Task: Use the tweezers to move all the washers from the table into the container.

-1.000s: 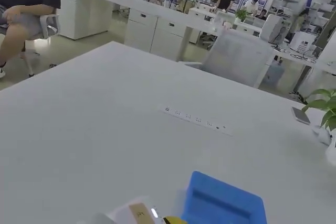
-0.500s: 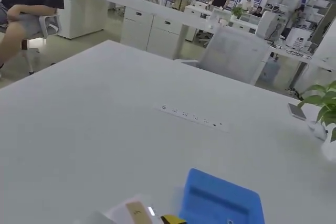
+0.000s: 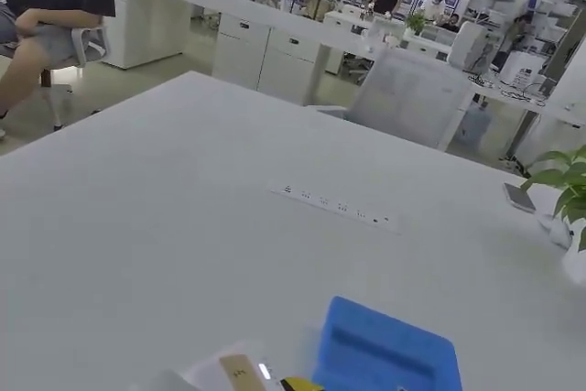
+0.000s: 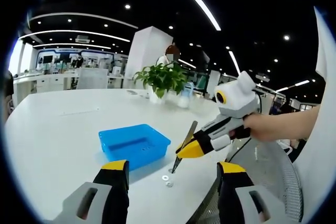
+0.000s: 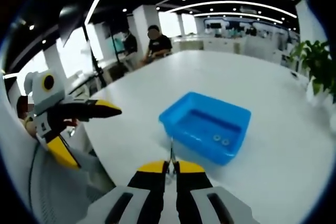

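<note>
The blue container (image 5: 205,124) (image 4: 134,142) (image 3: 385,354) stands on the white table (image 3: 183,226), and two washers (image 5: 220,140) lie inside it. My right gripper (image 5: 172,170) is shut on the thin tweezers (image 5: 170,156) (image 4: 185,141), whose tip hangs just short of the container's near wall. In the left gripper view the tweezer tip points down beside two small washers (image 4: 168,181) on the table near its edge. My left gripper (image 4: 173,169) is open with nothing between its jaws, and it stands off to the left (image 5: 79,114) in the right gripper view.
A power strip (image 3: 334,206) is set into the middle of the table. At the far right are a phone (image 3: 519,197) and a potted plant (image 3: 568,190) (image 4: 160,80). A mesh chair back (image 4: 262,182) is close to the table edge. A white and yellow gripper part (image 3: 243,373) shows at the bottom edge.
</note>
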